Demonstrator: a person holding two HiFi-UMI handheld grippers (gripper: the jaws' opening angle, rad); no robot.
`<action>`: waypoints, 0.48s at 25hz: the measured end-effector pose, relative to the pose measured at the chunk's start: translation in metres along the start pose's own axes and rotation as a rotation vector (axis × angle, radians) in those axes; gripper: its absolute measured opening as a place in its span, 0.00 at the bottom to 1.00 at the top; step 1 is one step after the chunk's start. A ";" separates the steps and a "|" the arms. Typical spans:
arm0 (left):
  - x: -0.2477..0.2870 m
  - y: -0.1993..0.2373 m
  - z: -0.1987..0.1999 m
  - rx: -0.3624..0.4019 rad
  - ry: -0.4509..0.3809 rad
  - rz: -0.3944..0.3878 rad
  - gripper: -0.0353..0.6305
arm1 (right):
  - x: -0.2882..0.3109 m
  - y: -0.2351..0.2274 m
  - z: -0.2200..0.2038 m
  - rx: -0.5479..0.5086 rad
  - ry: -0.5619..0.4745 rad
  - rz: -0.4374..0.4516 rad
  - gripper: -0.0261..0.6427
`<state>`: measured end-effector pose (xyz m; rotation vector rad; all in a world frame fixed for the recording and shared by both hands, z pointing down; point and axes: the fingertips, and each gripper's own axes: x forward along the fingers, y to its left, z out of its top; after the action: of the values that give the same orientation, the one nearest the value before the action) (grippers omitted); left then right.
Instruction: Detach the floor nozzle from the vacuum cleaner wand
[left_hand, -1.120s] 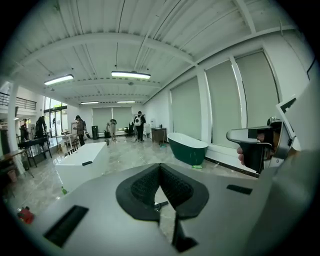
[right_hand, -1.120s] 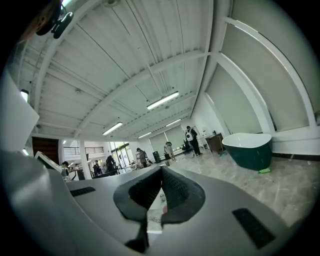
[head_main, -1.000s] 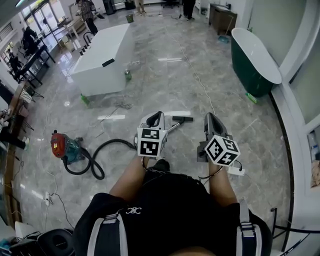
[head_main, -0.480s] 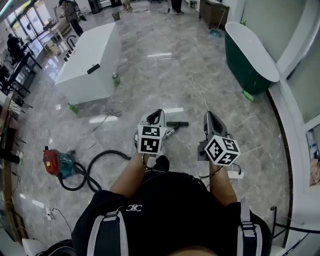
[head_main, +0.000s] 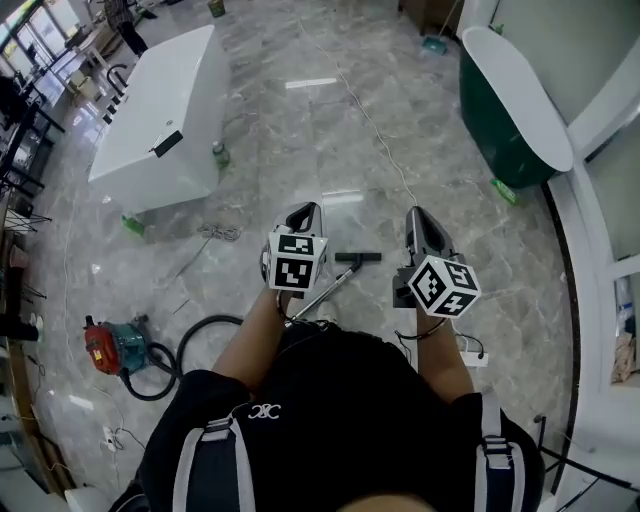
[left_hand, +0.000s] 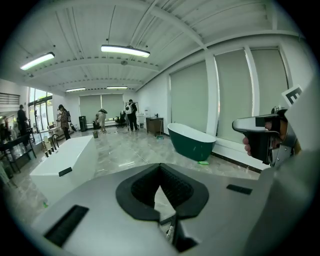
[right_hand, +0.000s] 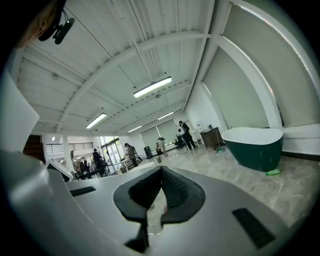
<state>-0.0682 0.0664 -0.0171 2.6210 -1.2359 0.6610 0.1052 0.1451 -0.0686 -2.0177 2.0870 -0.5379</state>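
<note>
The floor nozzle (head_main: 358, 258) was seen lying flat on the marble floor (head_main: 300, 130), not yet detached from the wand (head_main: 325, 290). Reckoned from the nozzle, the left gripper (head_main: 305, 212) was held above it and just to its left, and the right gripper (head_main: 418, 215) above it and to its right, so that the nozzle lay between the two and well below both. Both pairs of jaws were seen shut, pad against pad, with nothing held in either.

The nozzle's long axis was laid crosswise, left to right in the head view. The wand was run back from the nozzle's middle on a slant, toward the person and to the left, passing under the left gripper. The hose (head_main: 200, 335) and the red canister (head_main: 108, 345) were found well to the nozzle's left.

The left gripper was judged the nearer to the wand, and the right about as near to the nozzle head. A downward reach by both, with the jaws opened first, was judged to be called for.
</note>
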 end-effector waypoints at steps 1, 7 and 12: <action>0.013 0.009 0.003 0.003 0.008 -0.001 0.06 | 0.017 -0.003 0.000 0.009 0.008 -0.001 0.06; 0.072 0.040 -0.002 -0.068 0.071 -0.002 0.06 | 0.070 -0.025 -0.009 -0.025 0.085 -0.026 0.06; 0.118 0.015 -0.016 -0.020 0.141 -0.096 0.06 | 0.106 -0.064 -0.011 0.022 0.116 0.005 0.06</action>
<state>-0.0184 -0.0194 0.0508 2.5490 -1.0642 0.7959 0.1539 0.0409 -0.0217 -2.0141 2.1404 -0.6892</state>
